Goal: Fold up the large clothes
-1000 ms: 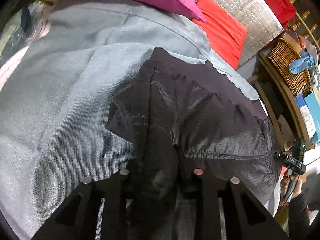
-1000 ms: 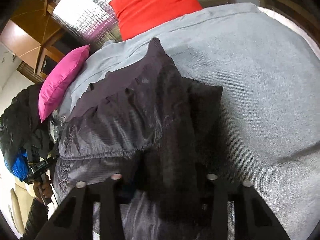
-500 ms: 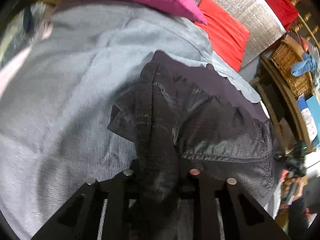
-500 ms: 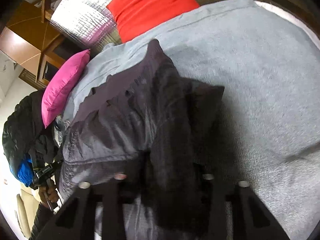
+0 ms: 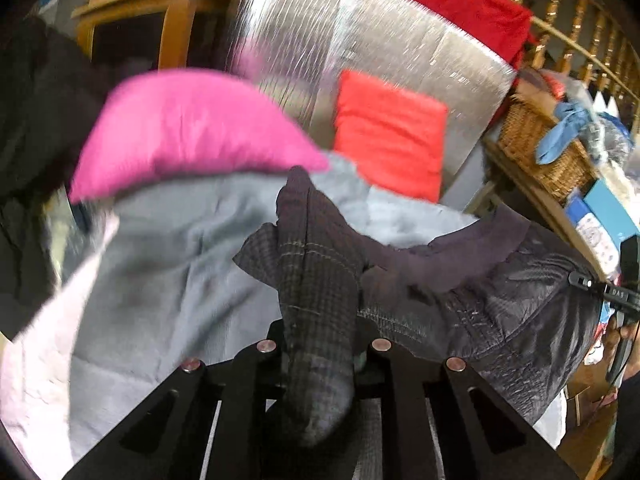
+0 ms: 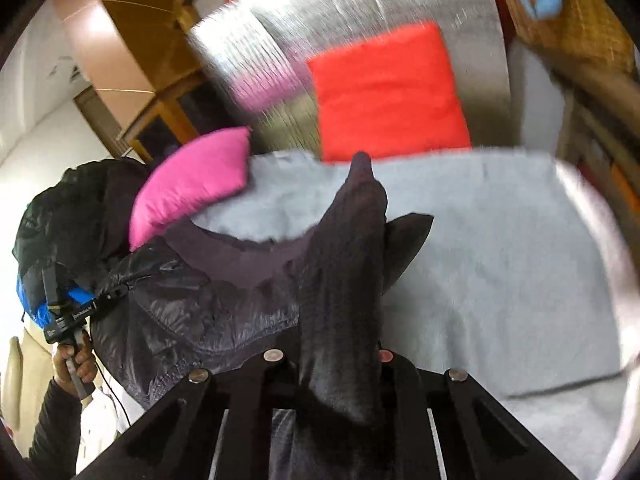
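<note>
**Dark jacket hoisted off the bed by both corners**

The dark jacket [image 5: 500,300] looks light, limp and slick: a thin quilted shell that sags into a deep swag between the two grips, lower centre to right in the left wrist view. It is best held at seams or hem corners, where bunched cloth gives the pads bite. The left gripper [image 5: 320,344] has its jaws closing on a twisted rope of checked lining, and the right gripper [image 6: 328,354] has its jaws closing on a dark fold [image 6: 344,280].

A second ago the garment lay spread on the grey blanket [image 6: 500,260]. Now it hangs clear of it, and the pink cushion [image 5: 188,132], red cushion [image 6: 388,88] and silver panel [image 5: 360,40] fill the upper frame.
</note>
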